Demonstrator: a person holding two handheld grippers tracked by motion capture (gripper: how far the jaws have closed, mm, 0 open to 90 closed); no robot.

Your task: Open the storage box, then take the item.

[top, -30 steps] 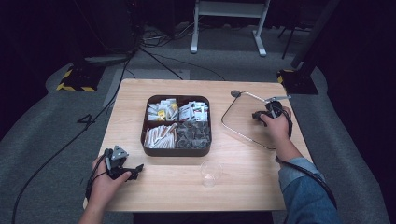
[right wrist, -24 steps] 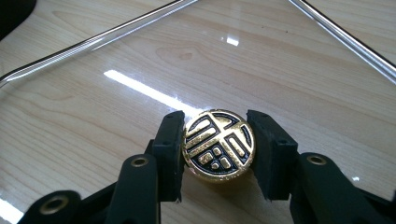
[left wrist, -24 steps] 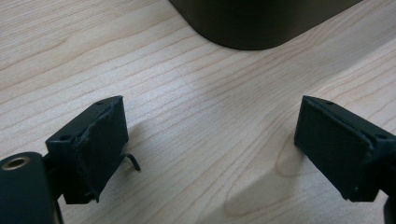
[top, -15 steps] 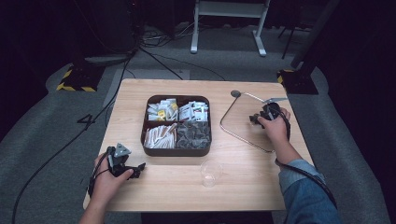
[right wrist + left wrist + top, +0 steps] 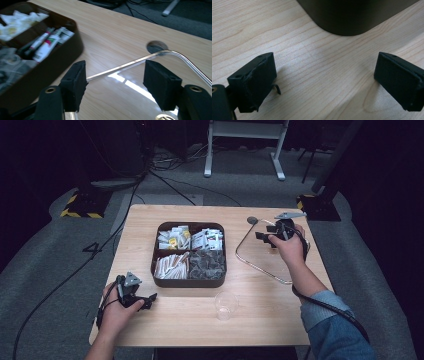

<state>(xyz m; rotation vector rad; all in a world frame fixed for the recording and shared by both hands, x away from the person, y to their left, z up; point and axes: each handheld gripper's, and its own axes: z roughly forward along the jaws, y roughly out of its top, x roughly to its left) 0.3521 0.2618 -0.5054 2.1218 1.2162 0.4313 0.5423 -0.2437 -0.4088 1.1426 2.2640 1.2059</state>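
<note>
R tongs (image 5: 264, 237) hang over the glass lid (image 5: 265, 262) near the surface's far right corner, jaws apart, nothing between the pads. Jaws have just been closing a little. In the right gripper view the lid's metal rim (image 5: 130, 64) runs across from jaw to jaw just beyond the tips, and the lid's knob (image 5: 163, 117) peeks in at the bottom edge, between and below the jaws. So the lid lies directly under and ahead of these tongs, flat on the surface (image 5: 260, 320), and the R hand is much the nearer.

L tongs (image 5: 145, 301) sit low by the near left corner, jaws wide apart and empty, having just been opening. Bare wood lies between them in the left gripper view, w/ the tray's rounded dark corner (image 5: 352, 17) ahead.

Tray (image 5: 189, 282): dark, square, four compartments, mid-surface, left of the lid. Far two hold packets and sachets, near left pale sticks, near right dark crumpled bits. A clear cup (image 5: 225, 305), seemingly empty, stands toward the near edge.

Likely next move: bring the R tongs down on the knob.
</note>
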